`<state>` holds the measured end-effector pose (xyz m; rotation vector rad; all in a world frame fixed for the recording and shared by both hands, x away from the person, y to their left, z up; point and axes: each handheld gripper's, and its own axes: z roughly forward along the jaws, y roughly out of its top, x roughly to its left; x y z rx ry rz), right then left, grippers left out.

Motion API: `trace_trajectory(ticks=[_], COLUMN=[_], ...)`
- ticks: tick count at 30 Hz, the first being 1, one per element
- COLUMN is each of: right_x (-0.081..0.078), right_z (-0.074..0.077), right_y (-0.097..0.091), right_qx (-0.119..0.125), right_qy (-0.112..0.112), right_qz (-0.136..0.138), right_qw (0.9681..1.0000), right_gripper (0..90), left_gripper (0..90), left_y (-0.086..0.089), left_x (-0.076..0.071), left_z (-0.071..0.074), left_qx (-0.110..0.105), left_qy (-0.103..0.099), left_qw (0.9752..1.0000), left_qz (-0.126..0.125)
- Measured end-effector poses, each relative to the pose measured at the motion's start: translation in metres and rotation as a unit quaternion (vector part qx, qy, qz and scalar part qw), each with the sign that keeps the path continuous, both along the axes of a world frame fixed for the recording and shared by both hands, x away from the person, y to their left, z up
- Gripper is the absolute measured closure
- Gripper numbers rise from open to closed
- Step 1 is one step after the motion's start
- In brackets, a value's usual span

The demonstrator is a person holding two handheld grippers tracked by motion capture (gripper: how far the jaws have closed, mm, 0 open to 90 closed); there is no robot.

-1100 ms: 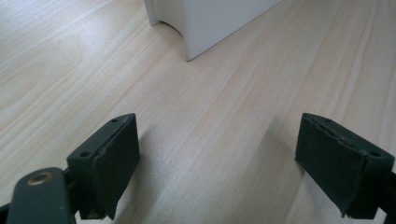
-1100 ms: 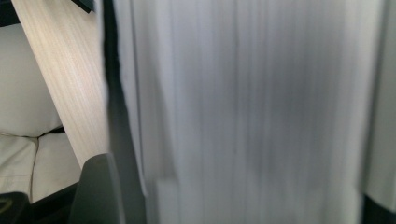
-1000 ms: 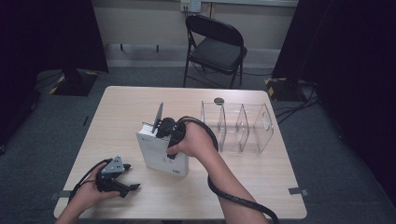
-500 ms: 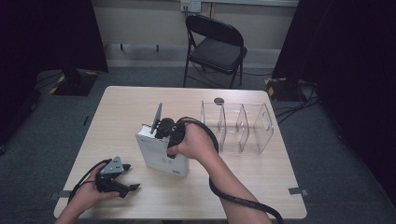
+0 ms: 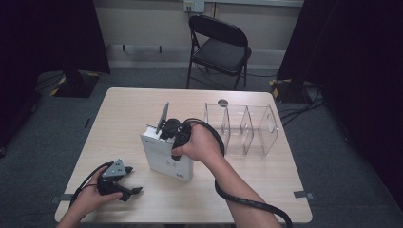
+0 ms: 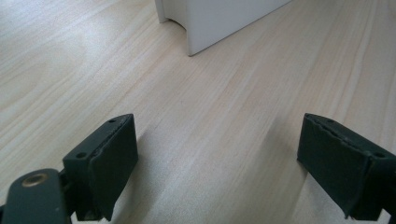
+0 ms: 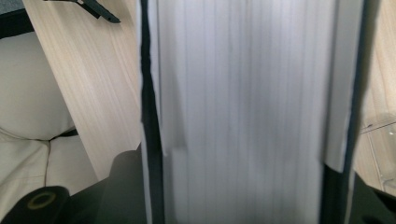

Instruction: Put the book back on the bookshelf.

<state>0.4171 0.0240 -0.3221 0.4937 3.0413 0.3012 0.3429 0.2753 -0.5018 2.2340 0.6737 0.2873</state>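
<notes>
A thick white book (image 5: pixel 166 159) stands upright on the wooden table (image 5: pixel 123 109), near the middle. My right gripper (image 5: pixel 168 129) sits on its top edge. In the right gripper view the page block (image 7: pixel 243 112) fills the gap between the jaws, which have just been closing and now press on both covers. My left gripper (image 5: pixel 133 180) rests on the table near the front left corner. It is open, with bare wood between its fingers (image 6: pixel 107 163). The book's lower corner (image 6: pixel 219 18) shows ahead of it.
A clear plastic organizer (image 5: pixel 247 128) with several compartments stands right of the book. A small black disc (image 5: pixel 222 102) lies behind it. A folding chair (image 5: pixel 221 47) stands beyond the far edge. The right gripper's cable (image 5: pixel 247 202) trails along the forearm.
</notes>
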Motion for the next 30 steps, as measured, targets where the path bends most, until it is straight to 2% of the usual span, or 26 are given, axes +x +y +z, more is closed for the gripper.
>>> trace_trajectory(ticks=[7, 15, 30], right_x=[-0.001, -0.003, -0.009], right_z=[0.003, 0.005, 0.013], right_y=[-0.007, -0.018, -0.052], right_qx=[0.001, 0.005, 0.017], right_qy=[0.010, 0.011, 0.021], right_qz=[-0.001, -0.003, -0.030], right_qw=[0.9999, 0.9999, 0.9992], right_gripper=[51.8, 52.0, 52.1], left_gripper=[11.3, 10.8, 10.7], left_y=[0.000, 0.000, 0.000], left_x=[0.000, 0.000, 0.000], left_z=[0.000, 0.000, 0.000], left_qx=[0.002, 0.002, 0.002], left_qy=[-0.002, -0.002, -0.001], left_qw=[1.0000, 1.0000, 1.0000], left_qz=[0.001, 0.004, 0.004])
